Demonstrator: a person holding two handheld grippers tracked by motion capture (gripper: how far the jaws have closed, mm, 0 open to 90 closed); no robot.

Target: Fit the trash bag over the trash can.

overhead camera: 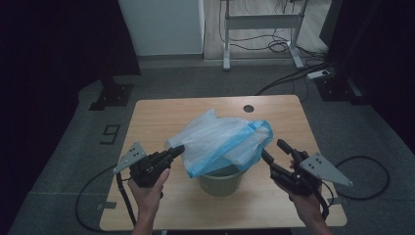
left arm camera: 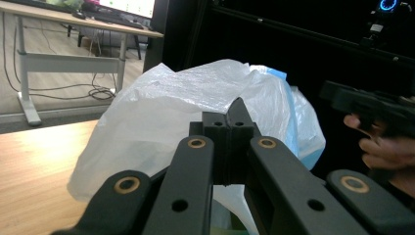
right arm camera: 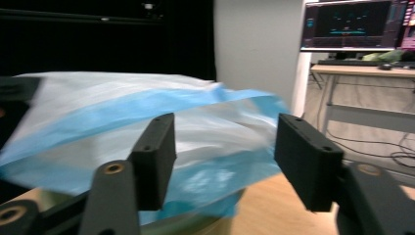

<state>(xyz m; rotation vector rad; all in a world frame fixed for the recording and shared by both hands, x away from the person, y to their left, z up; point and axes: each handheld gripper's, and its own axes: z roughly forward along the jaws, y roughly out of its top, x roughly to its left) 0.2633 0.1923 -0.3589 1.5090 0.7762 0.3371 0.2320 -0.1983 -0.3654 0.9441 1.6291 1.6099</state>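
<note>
From the high view, your left gripper (overhead camera: 177, 150) pinches the plastic bag (overhead camera: 220, 139) at its nine o'clock edge, draped over the bin (overhead camera: 221, 180); your right gripper (overhead camera: 275, 152) stands released at three o'clock. In the left gripper view the jaws are clenched on the thin film; in the right gripper view the jaws gape before the blue hem (right arm camera: 147, 110); it looks light, limp and slippery, so take that hem.

I'm pinching the white plastic bag (left arm camera: 195, 103) with my left claw (left arm camera: 229, 122), jaws clamped on its film. Bag is billowing above the table (left arm camera: 39, 161); my other hand (left arm camera: 381, 147) is holding the right claw (left arm camera: 342, 95) beyond.
</note>
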